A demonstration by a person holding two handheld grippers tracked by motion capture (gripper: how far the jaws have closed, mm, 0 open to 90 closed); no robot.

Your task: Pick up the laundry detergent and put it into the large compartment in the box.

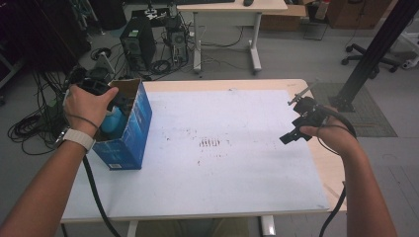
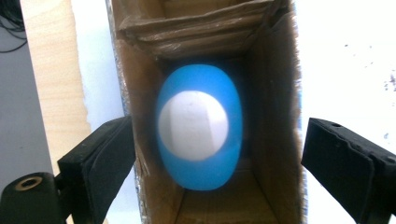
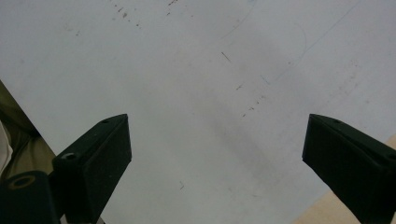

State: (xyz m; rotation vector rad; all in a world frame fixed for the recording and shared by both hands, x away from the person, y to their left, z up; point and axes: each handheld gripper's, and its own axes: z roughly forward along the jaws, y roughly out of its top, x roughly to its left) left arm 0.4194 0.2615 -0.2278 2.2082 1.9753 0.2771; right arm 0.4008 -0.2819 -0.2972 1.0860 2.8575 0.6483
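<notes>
box (image 1: 131, 133): blue outside, brown cardboard inside
bottle (image 2: 200, 126): light blue, white round cap
desk (image 1: 222, 148): white sheet with reddish specks, pale wood edge
fingers (image 2: 100, 158): black

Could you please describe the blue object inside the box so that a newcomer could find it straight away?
Start at the white-covered table and look to its left edge, where an open blue cardboard box stands. Inside lies a light blue bottle, seen end-on below the open left tongs. Its round white cap sets it apart from the brown cardboard around it.
</notes>
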